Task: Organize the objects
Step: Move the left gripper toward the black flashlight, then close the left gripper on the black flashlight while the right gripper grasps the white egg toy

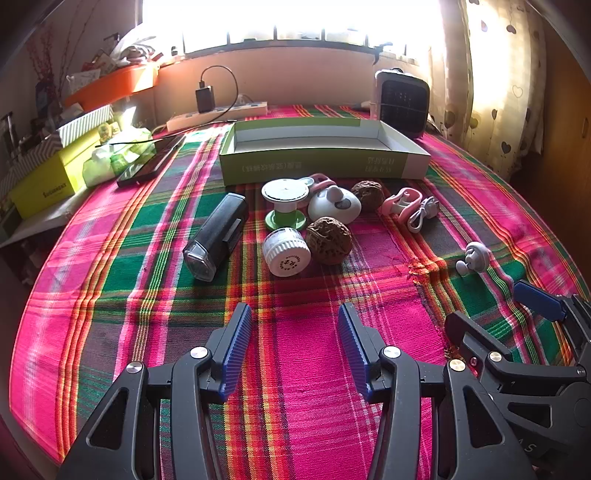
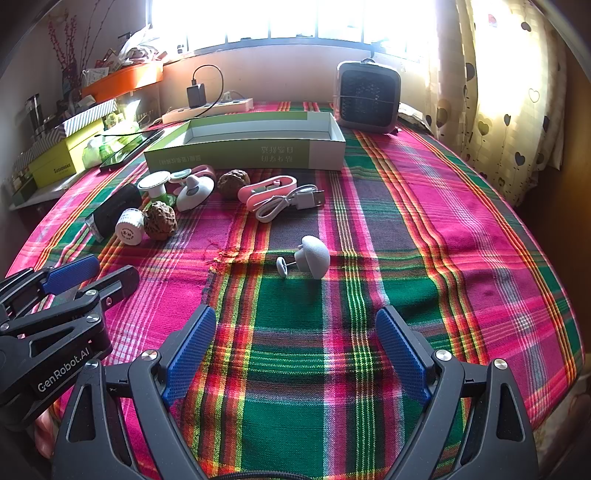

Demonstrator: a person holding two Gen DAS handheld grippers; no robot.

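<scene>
Strong backlight is coming through the window [image 1: 295, 18], blowing it out to pure white in both views. Glare is washing over the curtain [image 2: 509, 92] too. Tabletop [image 2: 406, 221] is staying well lit and sharp. Fisheye is bending edges, corners vignetting dark.

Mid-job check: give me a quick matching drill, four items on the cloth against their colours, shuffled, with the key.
Items:
1. bike light
2. cardboard tray
3. USB cable
4. near walnut

Colours:
A. white
B. brown
C. black
D. green and white

Pairs: 1-C, 2-D, 3-A, 4-B
</scene>
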